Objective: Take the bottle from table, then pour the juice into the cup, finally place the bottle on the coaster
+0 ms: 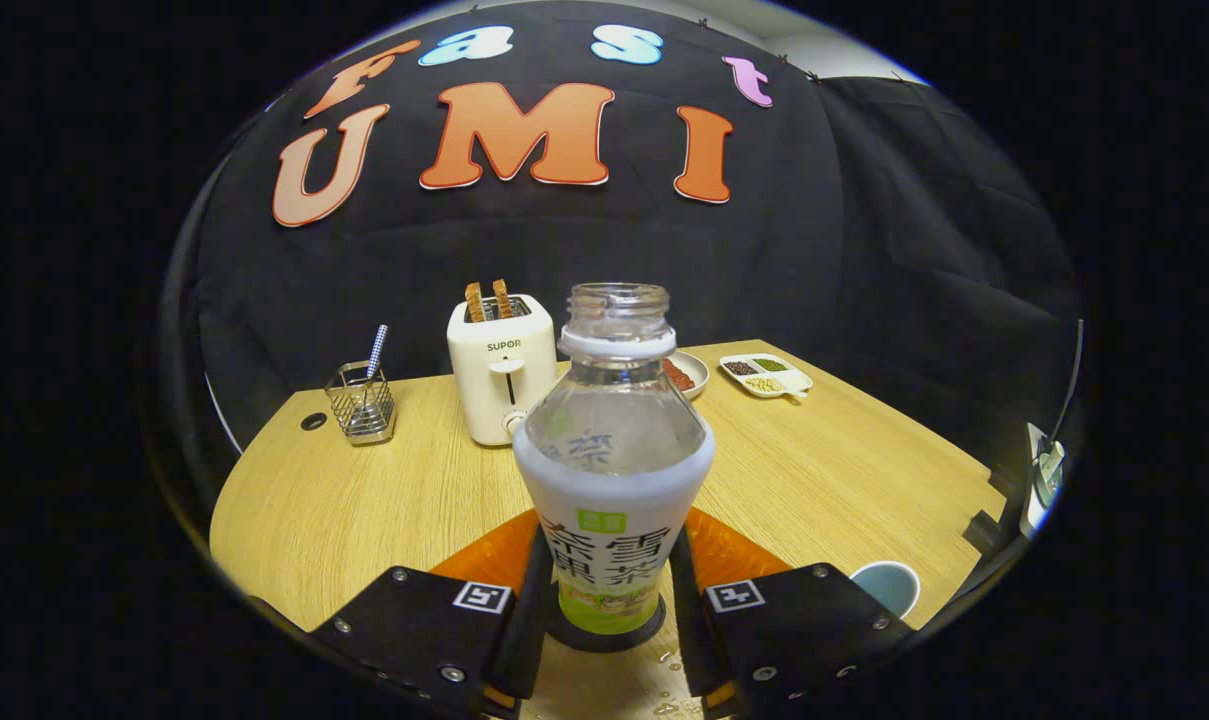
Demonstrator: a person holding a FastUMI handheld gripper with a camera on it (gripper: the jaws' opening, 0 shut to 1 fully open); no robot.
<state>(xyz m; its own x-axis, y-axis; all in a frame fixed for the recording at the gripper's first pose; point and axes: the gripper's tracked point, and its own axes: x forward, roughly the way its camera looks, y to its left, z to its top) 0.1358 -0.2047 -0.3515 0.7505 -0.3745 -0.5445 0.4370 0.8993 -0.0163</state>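
A clear, uncapped bottle [612,440] with a white and green label stands upright between my fingers. Its base rests on a dark round coaster [604,634] on the wooden table [364,500]. My gripper [609,548] is shut on the bottle, with both fingers [536,590] pressed against the sides of the label. The upper part of the bottle looks see-through, and I cannot tell how much juice is inside. A pale blue cup [886,586] sits on the table just to the right of my right finger.
Beyond the bottle stands a cream toaster [502,372] with two toast slices. A wire holder [362,402] with a straw is to its left. A plate [688,374] and a divided snack dish [766,375] lie at the back right. Small drops [668,662] wet the table by the coaster.
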